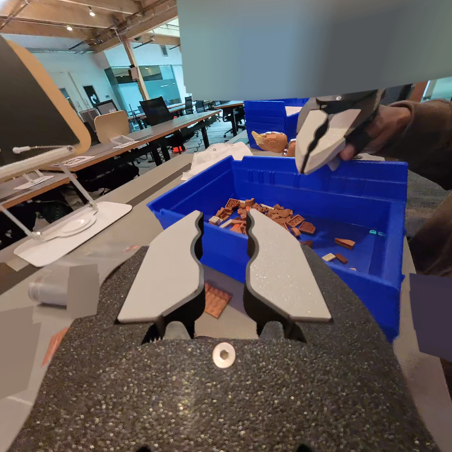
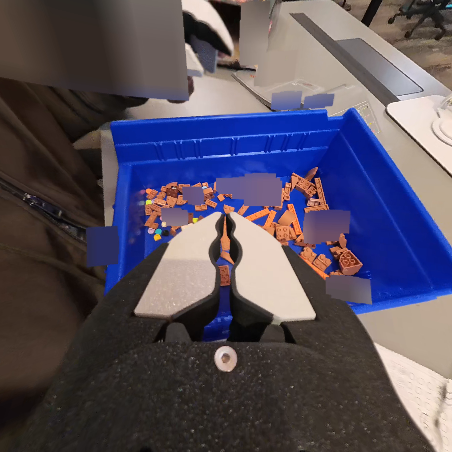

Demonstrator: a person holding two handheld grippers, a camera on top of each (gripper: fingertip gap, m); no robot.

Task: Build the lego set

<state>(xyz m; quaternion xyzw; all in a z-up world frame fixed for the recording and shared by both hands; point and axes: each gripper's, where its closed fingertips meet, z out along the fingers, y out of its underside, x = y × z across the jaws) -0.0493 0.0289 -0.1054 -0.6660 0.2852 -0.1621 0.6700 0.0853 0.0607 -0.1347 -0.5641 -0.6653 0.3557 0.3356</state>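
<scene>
A blue bin (image 1: 318, 186) on the grey table holds several loose brown Lego pieces (image 1: 259, 217). It also shows in the right wrist view (image 2: 367, 195), with brown pieces (image 2: 281, 220) and a few small coloured ones. My left gripper (image 1: 225, 215) is open and empty, low in front of the bin's near wall. A brown studded plate (image 1: 217, 300) lies on the table under it. My right gripper (image 2: 225, 215) is shut with nothing visible between its tips, held above the bin. It also shows in the left wrist view (image 1: 303, 168) over the bin's far rim.
A white stand base (image 1: 73, 232) sits left of the bin, also seen in the right wrist view (image 2: 420, 127). Behind the bin are a second blue bin (image 1: 266, 119), a partly built brown model (image 1: 271, 141) and paper sheets (image 1: 220, 151). A person's sleeve (image 2: 36, 195) is at the left.
</scene>
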